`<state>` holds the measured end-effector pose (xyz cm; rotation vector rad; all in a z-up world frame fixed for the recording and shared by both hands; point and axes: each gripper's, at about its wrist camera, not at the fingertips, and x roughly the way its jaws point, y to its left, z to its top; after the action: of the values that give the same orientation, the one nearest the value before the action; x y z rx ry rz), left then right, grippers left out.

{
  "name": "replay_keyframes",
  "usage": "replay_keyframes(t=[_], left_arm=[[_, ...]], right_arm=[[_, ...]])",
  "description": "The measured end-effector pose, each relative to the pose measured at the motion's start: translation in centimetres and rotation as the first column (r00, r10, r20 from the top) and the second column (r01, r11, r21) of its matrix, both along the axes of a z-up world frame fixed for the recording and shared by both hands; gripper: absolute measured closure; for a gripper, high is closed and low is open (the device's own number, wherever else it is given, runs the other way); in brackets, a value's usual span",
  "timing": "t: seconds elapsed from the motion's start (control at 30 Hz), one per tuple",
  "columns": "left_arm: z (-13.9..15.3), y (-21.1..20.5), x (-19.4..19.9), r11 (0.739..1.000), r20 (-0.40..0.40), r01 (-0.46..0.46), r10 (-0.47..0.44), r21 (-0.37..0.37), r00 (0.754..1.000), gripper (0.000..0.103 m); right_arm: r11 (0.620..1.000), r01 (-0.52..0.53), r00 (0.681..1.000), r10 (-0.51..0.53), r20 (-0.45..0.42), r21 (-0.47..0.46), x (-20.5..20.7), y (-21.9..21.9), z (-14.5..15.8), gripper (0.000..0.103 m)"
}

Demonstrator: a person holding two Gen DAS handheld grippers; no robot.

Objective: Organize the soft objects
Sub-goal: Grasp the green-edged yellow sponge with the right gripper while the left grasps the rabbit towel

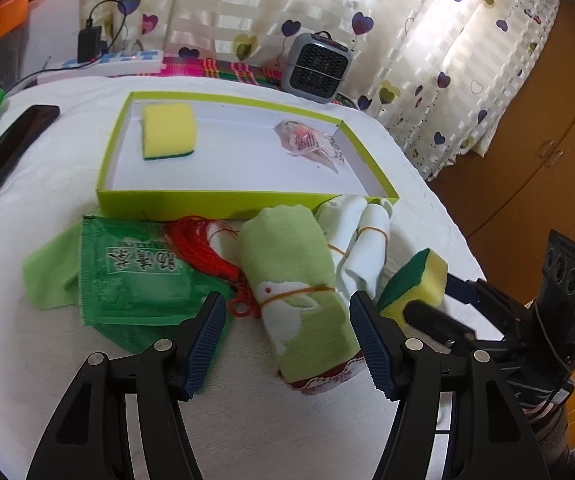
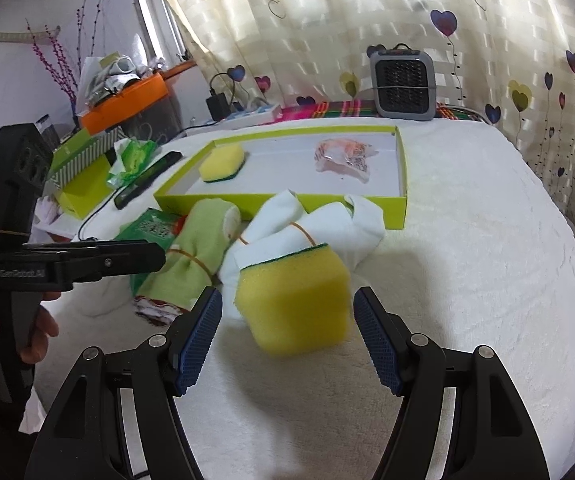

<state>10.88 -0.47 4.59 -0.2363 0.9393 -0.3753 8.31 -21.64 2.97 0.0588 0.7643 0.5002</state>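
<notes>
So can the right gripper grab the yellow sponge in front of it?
Probably yes. The right gripper is open, and the yellow sponge sits loose on the white cloth between its fingers, with nothing blocking them.

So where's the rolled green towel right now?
The rolled green towel lies on the white table cover before the green tray, between the left gripper's open fingers, beside white cloths.

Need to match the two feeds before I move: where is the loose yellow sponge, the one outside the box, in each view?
Left wrist: the loose sponge sits at right of centre, green side up, just past the right gripper.
Right wrist: low centre, between the open jaws, yellow face toward the camera.
Shared landmark: the green box behind it.
</notes>
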Motion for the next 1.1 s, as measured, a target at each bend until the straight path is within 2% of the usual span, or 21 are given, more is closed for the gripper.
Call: replay_keyframes(t=[0.23, 0.33, 0.43, 0.67, 0.83, 1.1], left_arm=[[-0.6, -1.2, 0.9, 1.000, -0.023, 0.006, -0.006, 0.017, 1.000, 0.039], [-0.9, -1.7, 1.2, 0.998, -0.028, -0.001, 0.002, 0.055, 1.000, 0.039], [-1.1, -1.9, 1.5, 0.998, -0.033, -0.003, 0.005, 0.063, 0.999, 0.039], [-1.5, -2.0, 1.7, 0.996, -0.040, -0.024, 0.027, 0.086, 0.999, 0.039], [-1.5, -2.0, 1.8, 0.995, -0.038, -0.049, 0.053, 0.081, 0.998, 0.039], [-1.5, -2.4, 1.4, 0.996, -0.029, -0.033, 0.036, 0.079, 0.999, 0.057]], right_arm=[[1.000, 0.021, 0.999, -0.022, -0.044, -0.022, 0.5, -0.3, -0.8, 0.034], [0.999, 0.027, 0.998, -0.029, -0.051, -0.039, 0.5, -0.3, -1.1, 0.034], [0.999, 0.020, 0.999, -0.022, -0.049, -0.040, 0.5, -0.2, -1.1, 0.035], [1.000, 0.012, 0.999, -0.013, -0.047, -0.027, 0.6, -0.3, -1.2, 0.050], [1.000, 0.010, 0.999, -0.011, -0.043, -0.019, 0.5, -0.3, -1.1, 0.053], [1.000, 0.023, 0.999, -0.023, -0.037, -0.008, 0.4, -0.5, -1.0, 0.054]])
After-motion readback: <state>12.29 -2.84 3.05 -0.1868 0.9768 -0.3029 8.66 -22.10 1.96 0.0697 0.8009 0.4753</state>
